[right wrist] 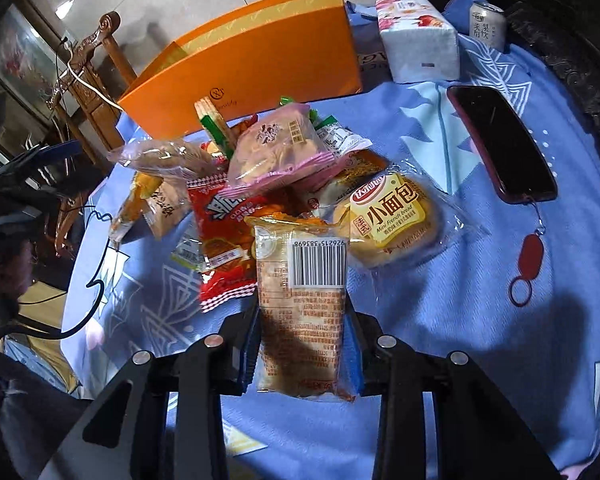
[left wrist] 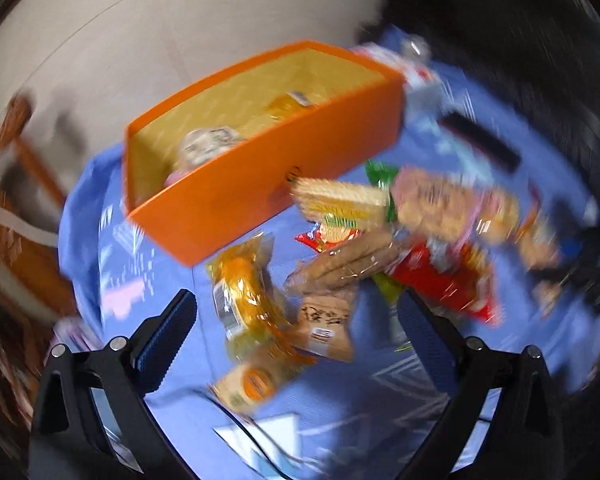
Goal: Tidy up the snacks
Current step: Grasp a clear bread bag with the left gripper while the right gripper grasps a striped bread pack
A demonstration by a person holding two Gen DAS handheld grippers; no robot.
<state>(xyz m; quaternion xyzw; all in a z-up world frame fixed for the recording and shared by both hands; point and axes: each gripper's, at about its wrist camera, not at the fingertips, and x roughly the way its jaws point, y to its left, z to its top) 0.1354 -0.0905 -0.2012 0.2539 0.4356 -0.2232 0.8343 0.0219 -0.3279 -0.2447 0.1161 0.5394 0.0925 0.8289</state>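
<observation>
- Fingers of the right gripper (right wrist: 302, 354) are clamped on a clear packet (right wrist: 300, 300), its barcode end pointing away from the jaws toward the pile (right wrist: 268, 184).
- Packet's long axis runs near to far, straight along the fingers, in line with the orange box (right wrist: 256, 68) at the far edge of the blue cloth (right wrist: 460, 300).
- Left gripper (left wrist: 296, 344) hangs wide open and empty over the pile's left side, a yellow packet (left wrist: 244, 300) just beyond its pads; that view is blurred.
- Box (left wrist: 260, 160) lies far-left of the left fingers, open side up, a few snacks already inside.
- Judgement: the right hand's load must travel forward over the pile to reach the box.
</observation>
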